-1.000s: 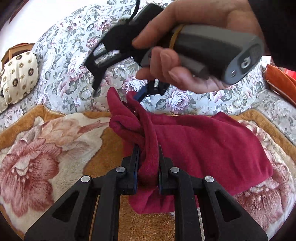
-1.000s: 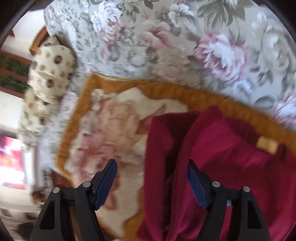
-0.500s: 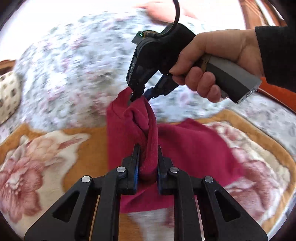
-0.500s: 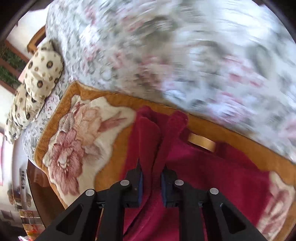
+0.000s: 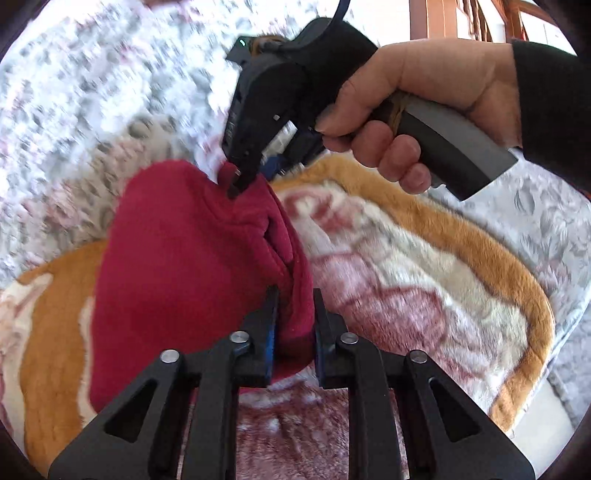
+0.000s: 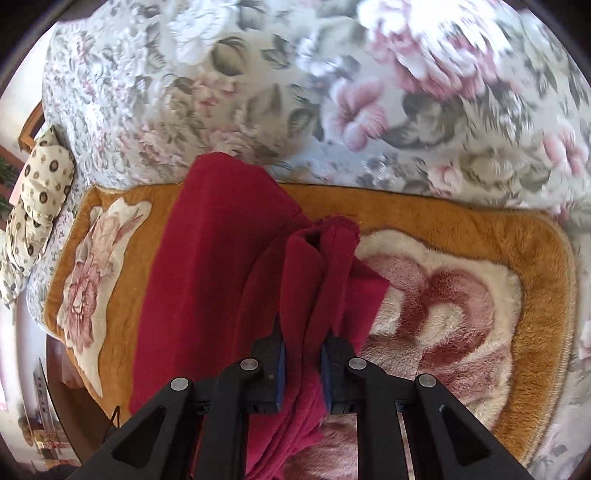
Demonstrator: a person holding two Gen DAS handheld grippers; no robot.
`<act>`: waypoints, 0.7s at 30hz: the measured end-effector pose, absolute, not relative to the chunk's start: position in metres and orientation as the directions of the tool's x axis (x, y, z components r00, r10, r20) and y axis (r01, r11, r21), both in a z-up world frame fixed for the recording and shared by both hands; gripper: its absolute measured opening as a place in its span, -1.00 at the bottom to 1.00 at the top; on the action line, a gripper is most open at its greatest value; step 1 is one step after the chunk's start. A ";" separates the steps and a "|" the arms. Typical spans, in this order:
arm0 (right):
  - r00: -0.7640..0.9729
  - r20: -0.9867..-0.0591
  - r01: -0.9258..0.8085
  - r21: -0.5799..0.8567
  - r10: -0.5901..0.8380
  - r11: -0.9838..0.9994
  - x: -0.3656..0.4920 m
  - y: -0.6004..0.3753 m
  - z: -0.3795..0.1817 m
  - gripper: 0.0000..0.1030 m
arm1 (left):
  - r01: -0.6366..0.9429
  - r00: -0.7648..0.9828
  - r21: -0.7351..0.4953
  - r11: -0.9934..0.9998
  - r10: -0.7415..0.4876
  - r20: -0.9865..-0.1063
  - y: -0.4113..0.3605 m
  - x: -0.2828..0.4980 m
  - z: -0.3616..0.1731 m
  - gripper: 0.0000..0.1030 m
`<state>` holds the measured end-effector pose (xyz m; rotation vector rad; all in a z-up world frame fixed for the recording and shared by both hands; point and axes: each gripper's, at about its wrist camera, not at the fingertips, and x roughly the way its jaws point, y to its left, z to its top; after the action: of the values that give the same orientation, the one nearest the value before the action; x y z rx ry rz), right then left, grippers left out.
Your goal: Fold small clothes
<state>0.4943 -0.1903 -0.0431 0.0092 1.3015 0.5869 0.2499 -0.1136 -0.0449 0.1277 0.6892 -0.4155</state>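
Observation:
A small dark red fleece garment (image 5: pixel 177 266) hangs lifted over an orange and cream floral blanket (image 5: pixel 424 266). My left gripper (image 5: pixel 293 314) is shut on a bunched edge of it. My right gripper (image 6: pixel 301 354) is shut on another bunched edge of the garment (image 6: pixel 207 266); in the left wrist view its black fingers (image 5: pixel 240 177) pinch the cloth's upper corner. Most of the cloth drapes down and to the left between both grips. The part under the cloth is hidden.
The blanket (image 6: pixel 480 229) lies on a bed with a grey and pink floral cover (image 6: pixel 258 74). A cream dotted pillow (image 6: pixel 33 206) lies at the far left. Wooden furniture (image 5: pixel 461 18) stands behind at the top right.
My right gripper closed on the garment's edge. Both grippers then lifted the cloth and carried it to the left, uncovering the blanket's right side.

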 end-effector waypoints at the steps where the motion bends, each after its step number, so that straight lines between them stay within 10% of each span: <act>1: 0.152 -0.906 -0.413 0.304 0.394 0.859 0.494 -0.189 -0.050 -0.71 | 0.433 0.665 -0.031 0.901 -0.343 -0.664 -0.114 0.252 -0.048 -0.63; 6: 0.242 -0.875 -0.374 0.313 0.418 0.873 0.490 -0.202 -0.065 -0.22 | 0.507 0.576 -0.102 0.856 -0.424 -0.699 -0.086 0.226 -0.050 -0.53; 11: 0.458 -0.751 -0.245 0.407 0.475 0.880 0.457 -0.253 -0.022 -0.22 | 0.395 0.644 -0.128 0.910 -0.374 -0.668 -0.023 0.197 -0.032 -0.53; 14: 0.497 -0.637 -0.466 0.377 0.589 0.800 0.402 -0.247 0.007 -0.22 | 0.283 0.699 -0.144 0.948 -0.307 -0.646 0.013 0.212 -0.021 -0.53; 21: 0.410 -0.683 -0.811 0.030 0.605 0.584 0.307 -0.162 -0.012 -0.22 | 0.133 0.536 -0.435 0.891 -0.433 -0.725 0.029 0.286 -0.069 -0.54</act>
<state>0.3072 -0.1625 -0.0116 -0.3296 0.7080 0.9118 0.2863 0.0289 -0.0689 -0.3486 0.9504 -0.3451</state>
